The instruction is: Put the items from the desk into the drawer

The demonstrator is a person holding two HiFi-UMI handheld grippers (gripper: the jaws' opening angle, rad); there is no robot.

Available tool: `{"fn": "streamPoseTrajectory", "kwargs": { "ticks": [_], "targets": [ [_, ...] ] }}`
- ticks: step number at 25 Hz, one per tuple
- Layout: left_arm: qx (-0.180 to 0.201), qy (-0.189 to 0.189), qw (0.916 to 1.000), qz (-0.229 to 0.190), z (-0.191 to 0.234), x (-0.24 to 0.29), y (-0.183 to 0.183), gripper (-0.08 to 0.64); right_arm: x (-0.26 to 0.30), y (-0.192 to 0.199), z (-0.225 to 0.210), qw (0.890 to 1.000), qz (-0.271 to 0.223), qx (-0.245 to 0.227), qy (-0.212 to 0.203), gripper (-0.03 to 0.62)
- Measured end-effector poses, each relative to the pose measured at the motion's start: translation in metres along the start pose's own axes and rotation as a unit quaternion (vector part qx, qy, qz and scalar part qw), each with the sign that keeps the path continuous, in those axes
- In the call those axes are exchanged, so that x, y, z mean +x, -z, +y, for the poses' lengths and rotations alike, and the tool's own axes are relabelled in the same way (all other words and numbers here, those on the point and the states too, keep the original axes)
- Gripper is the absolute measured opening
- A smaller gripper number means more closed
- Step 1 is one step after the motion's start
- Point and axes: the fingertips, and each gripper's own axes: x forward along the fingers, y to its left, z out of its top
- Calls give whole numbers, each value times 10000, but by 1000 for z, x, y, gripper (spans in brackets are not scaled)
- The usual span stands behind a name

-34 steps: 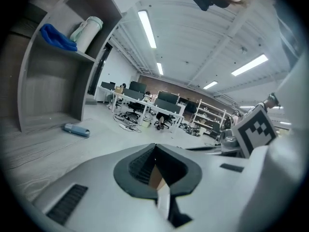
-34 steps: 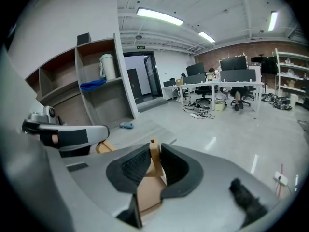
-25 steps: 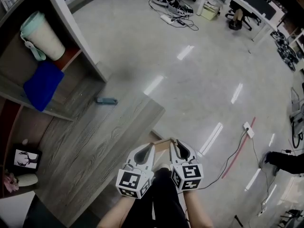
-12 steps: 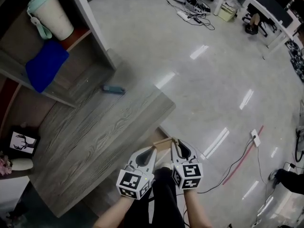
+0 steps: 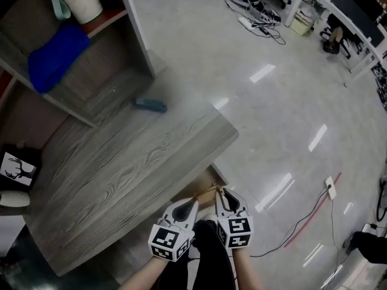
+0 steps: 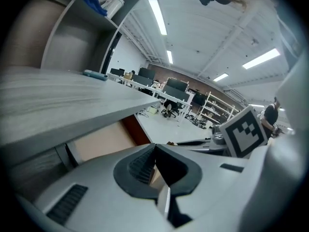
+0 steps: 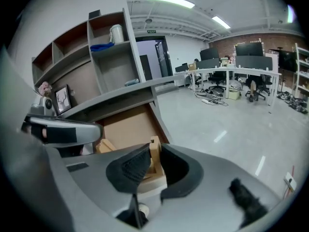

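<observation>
Teal item (image 5: 150, 104) is the only loose thing I can see on the desk (image 5: 121, 174). It sits far back on the top, near the foot of the shelf (image 5: 91, 83), well apart from both grippers. Can't tell what it actually is, just that it's small, flat and longish. My guess is it's light and fairly stiff, so nothing fragile to baby, but on that smooth wood grain it could skate away if nudged from one end. I'd take it across the short side, right at the middle, jaws coming down from above. The drawer (image 5: 204, 191) is pulled out under the desk's front edge, and both grippers are down there. The right gripper (image 5: 219, 192) has its jaws narrow and pinching the drawer's wooden front board, which stands right between the pads in the right gripper view. The left gripper (image 5: 195, 202) looks closed, tips meeting, with nothing I can make out between them — just tan wood showing behind. So the drawer's ready, and the item isn't touched yet.
</observation>
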Motion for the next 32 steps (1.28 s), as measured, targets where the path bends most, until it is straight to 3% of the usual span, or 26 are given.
{"fn": "streamPoseTrajectory", "kwargs": {
  "ticks": [7,10,21,25,29,32],
  "targets": [
    [-139,-24,9999,-33,15,-3,23,11,28,25,20,9995,141,-199,-186,75],
    [-183,-30,9998,7,18,-7,29,11,31,22,31,9991,76,-287,-297,124],
    [-176,93,9998,-8,10,-10,17,11,19,10,35,9996,-46,-3,-293,141],
    [-161,102,9998,-6,8,-8,8,11,15,4,33,9994,-42,144,-304,124],
    [-127,128,9998,9,1,-11,-6,11,4,-7,29,9999,-21,33,-143,45],
    [-52,224,9997,5,-7,-16,-21,11,-4,-18,29,9998,-7,127,-144,25]
  ]
}}
